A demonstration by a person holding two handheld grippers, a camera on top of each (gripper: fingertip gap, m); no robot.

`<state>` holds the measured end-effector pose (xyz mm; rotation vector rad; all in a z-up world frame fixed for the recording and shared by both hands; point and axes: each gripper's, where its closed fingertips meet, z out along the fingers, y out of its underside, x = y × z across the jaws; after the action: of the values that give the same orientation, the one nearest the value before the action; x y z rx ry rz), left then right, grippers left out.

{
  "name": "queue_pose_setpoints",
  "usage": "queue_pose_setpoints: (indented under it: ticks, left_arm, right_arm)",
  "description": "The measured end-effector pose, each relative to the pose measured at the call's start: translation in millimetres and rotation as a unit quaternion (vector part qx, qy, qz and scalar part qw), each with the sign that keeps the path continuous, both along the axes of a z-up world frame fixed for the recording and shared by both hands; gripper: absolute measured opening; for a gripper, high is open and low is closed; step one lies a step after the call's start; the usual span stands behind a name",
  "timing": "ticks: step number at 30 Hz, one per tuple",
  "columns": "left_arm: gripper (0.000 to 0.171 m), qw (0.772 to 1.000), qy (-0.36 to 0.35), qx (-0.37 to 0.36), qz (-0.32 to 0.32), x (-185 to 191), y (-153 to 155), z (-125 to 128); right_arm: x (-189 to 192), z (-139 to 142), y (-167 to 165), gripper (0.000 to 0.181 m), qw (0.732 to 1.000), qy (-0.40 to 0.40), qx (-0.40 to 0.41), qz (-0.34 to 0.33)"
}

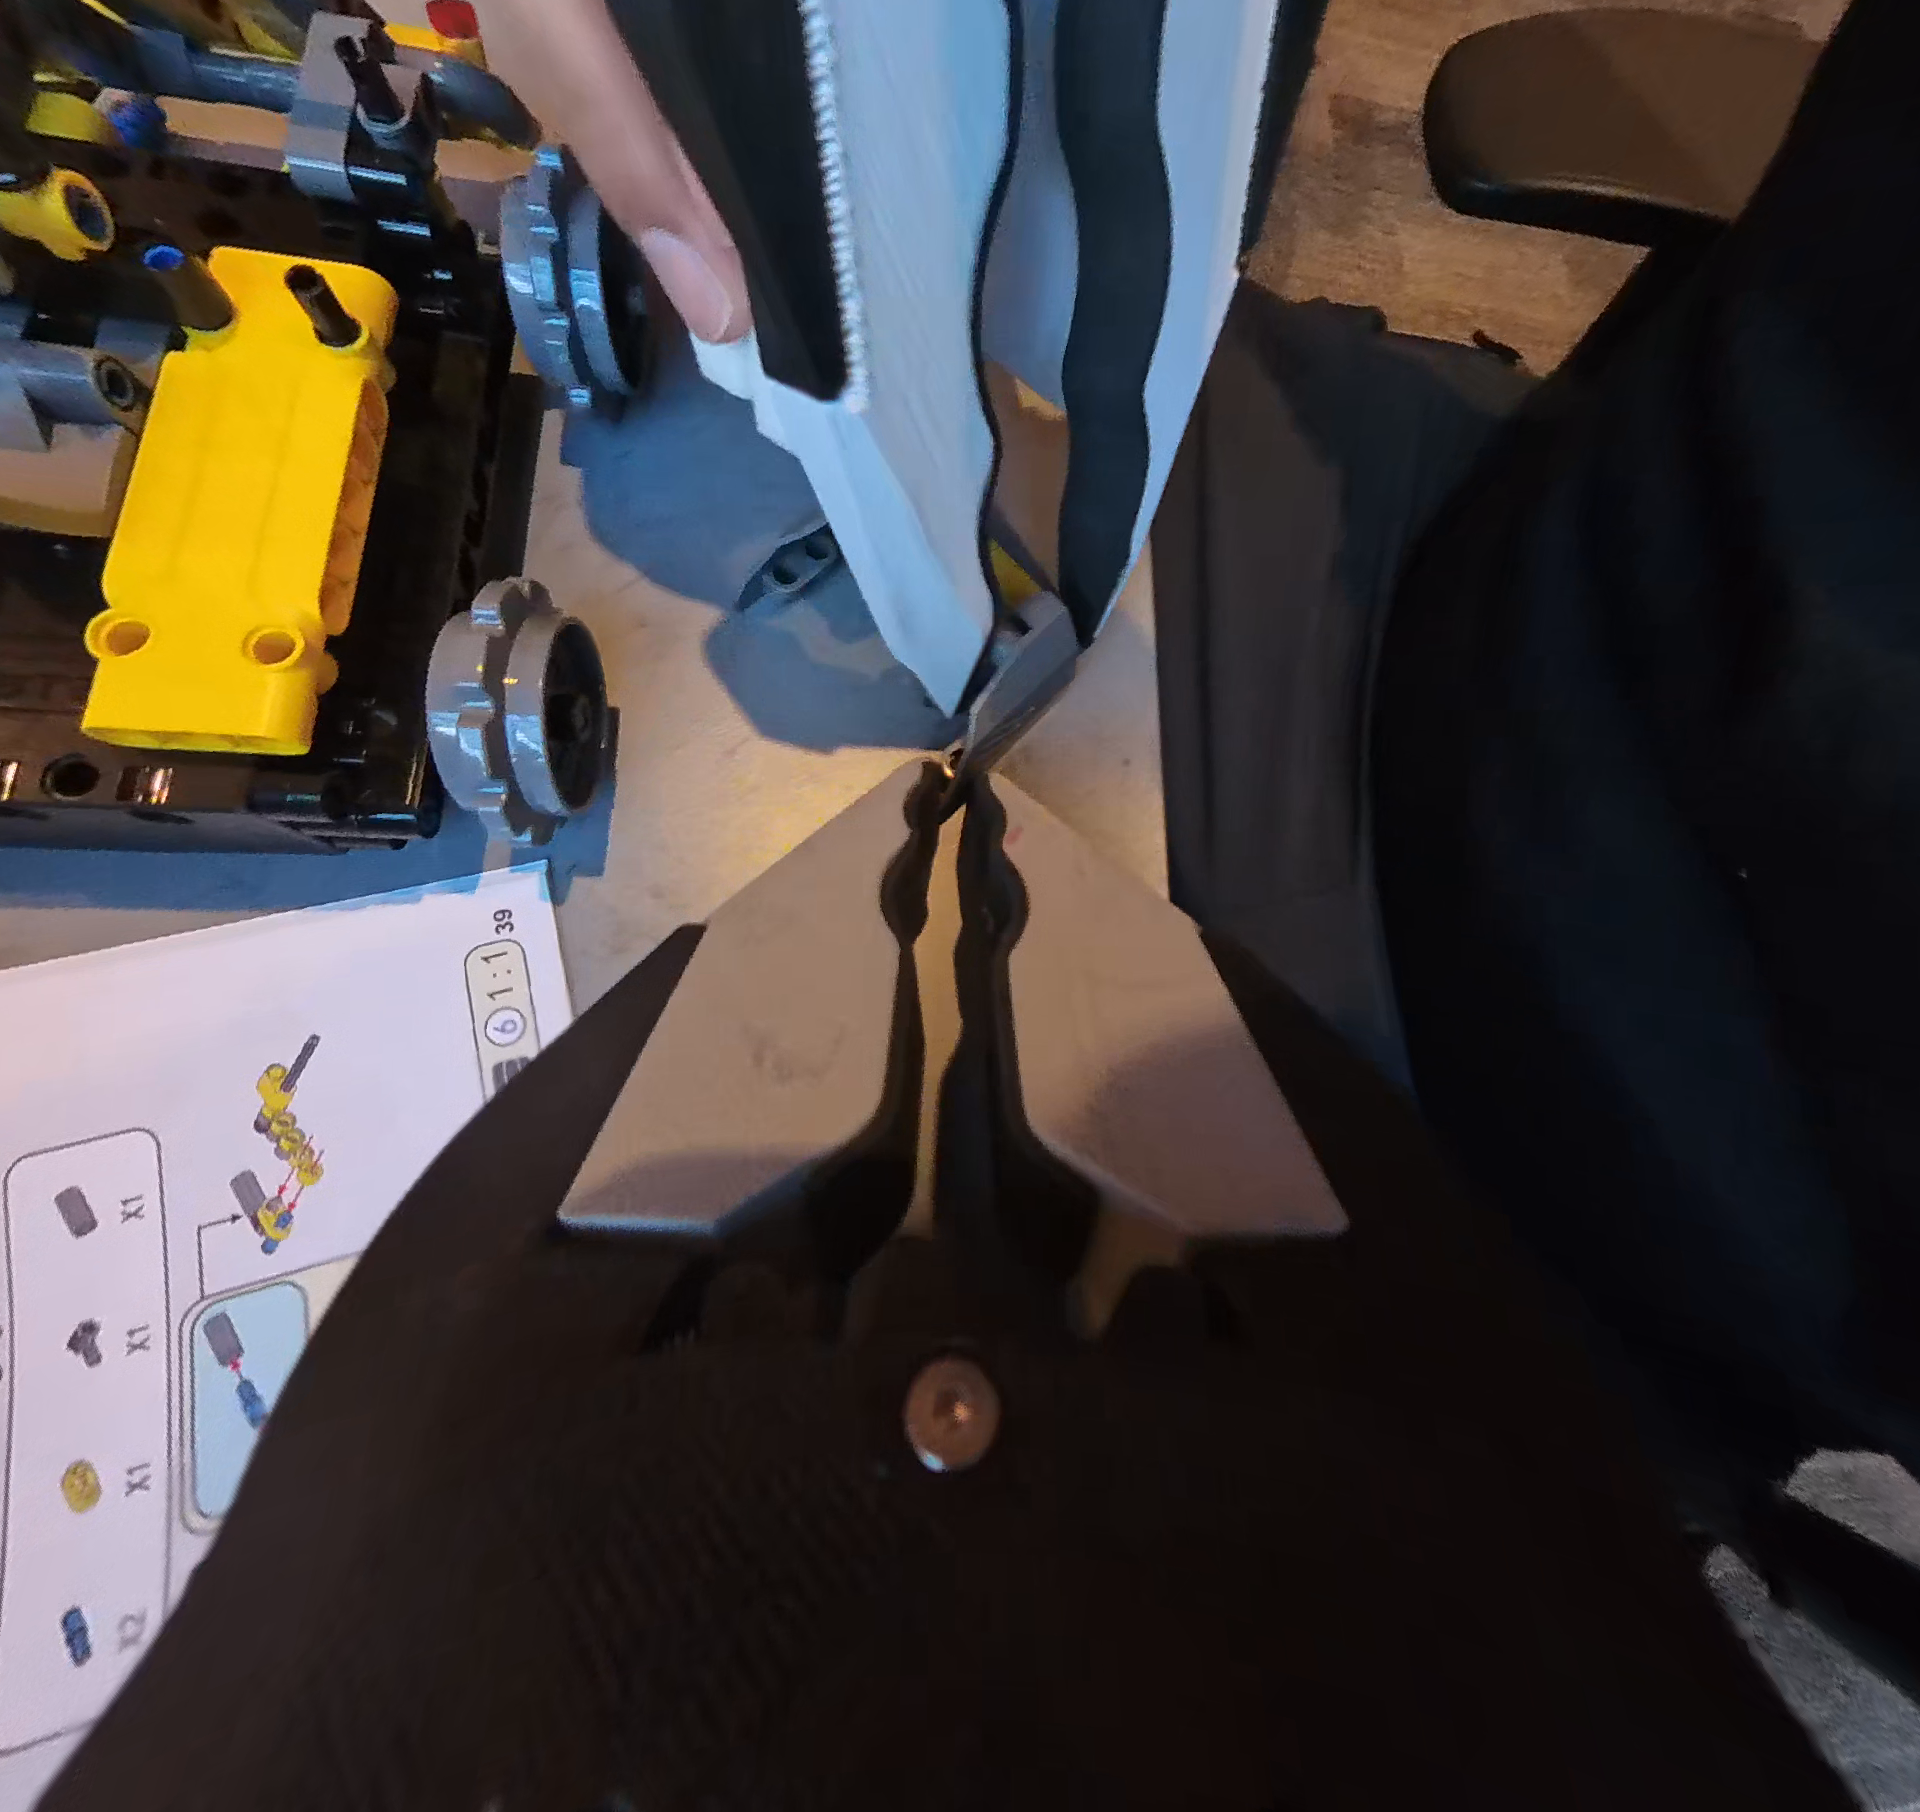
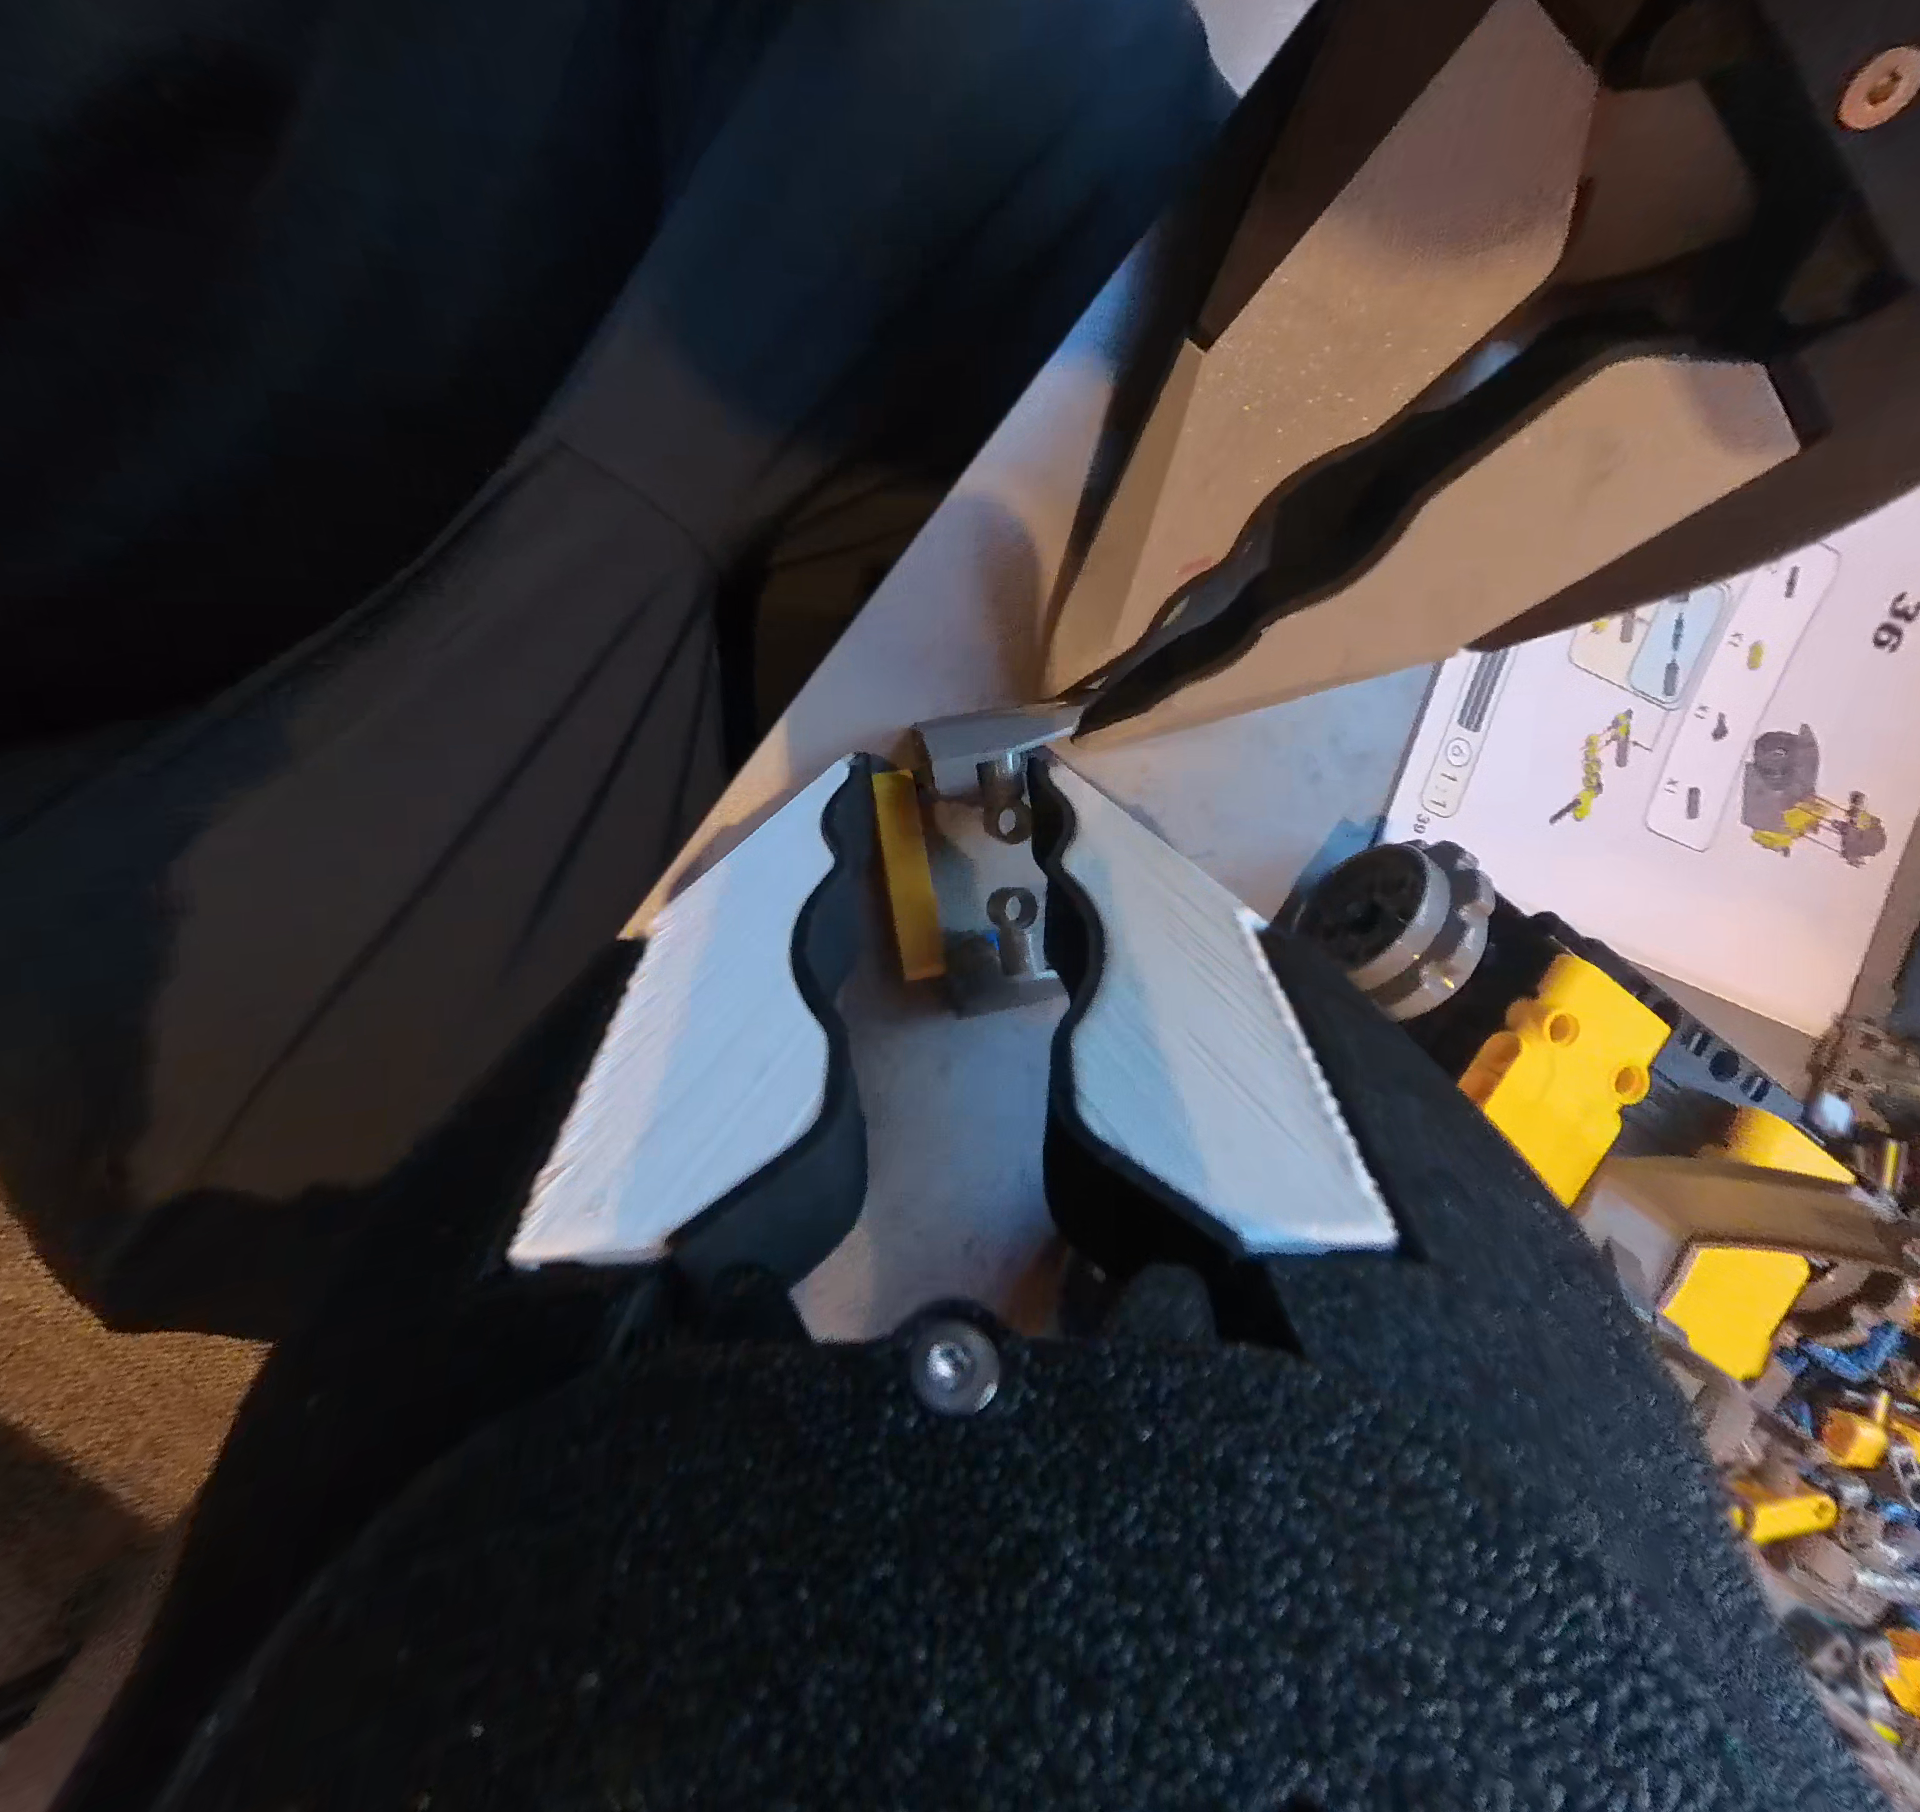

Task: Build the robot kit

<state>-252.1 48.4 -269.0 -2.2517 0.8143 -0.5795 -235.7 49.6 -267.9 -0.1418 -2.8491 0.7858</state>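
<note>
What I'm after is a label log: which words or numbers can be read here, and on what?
Sheet: printed numbers and short marks beside part drawings, readable; I don't copy writing.
Same sheet, right wrist view: more print, mostly too small or blurred.
Model, grey piece, left gripper, right gripper: no writing seen.

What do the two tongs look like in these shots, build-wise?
Both match: pale grey wedge fingers with ribbed faces, lined inside with wavy black rubber pads. Left tongs sit on a smooth dark body, right tongs on a pebbled black one; each has one round-head screw. No cables visible. Dark clothing behind.
</note>
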Motion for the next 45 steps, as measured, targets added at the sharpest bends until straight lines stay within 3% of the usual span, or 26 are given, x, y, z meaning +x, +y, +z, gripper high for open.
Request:
queue_pose_setpoints:
  ticks: [10,15,18,21,23,28,31,35,38,45]
  left_arm:
    - [0.003,1.0,-0.01,-0.013,-0.01,-1,0,0]
    - [0.003,1.0,-0.005,-0.006,-0.026,-3,1,0]
    - [0.003,0.999,0.002,0.003,-0.039,-5,2,0]
    - [0.004,0.999,-0.016,0.011,-0.041,-6,3,6]
    - [0.015,0.998,-0.041,0.031,-0.029,-7,5,16]
    - [0.033,0.997,-0.063,0.025,0.041,-11,5,25]
    - [0.039,0.995,-0.059,0.015,0.081,-5,8,22]
    - [0.039,0.994,-0.031,0.012,0.108,3,13,14]
    - [0.04,0.993,0.0,0.008,0.12,5,14,5]
    - [0.038,0.993,0.024,0.02,0.116,-2,1,4]
  right_arm:
    - [-1,-1,-2,0.026,1.0,-0.018,-0.003,-0.001]
    - [-5,1,-2,0.033,0.998,-0.012,-0.02,-0.051]
    - [-10,23,2,0.054,0.995,0.027,-0.04,-0.089]
    - [-12,45,15,0.057,0.986,0.05,-0.066,-0.147]
    - [-9,49,26,0.055,0.979,0.059,-0.063,-0.183]
    - [2,38,42,0.053,0.968,0.064,-0.034,-0.241]
    - [-3,28,44,0.053,0.968,0.061,-0.027,-0.244]
    - [-13,9,45,0.052,0.971,0.045,0.004,-0.234]
    - [-8,4,37,0.041,0.972,0.041,0.014,-0.229]
    - [13,3,33,0.033,0.954,0.061,0.03,-0.292]
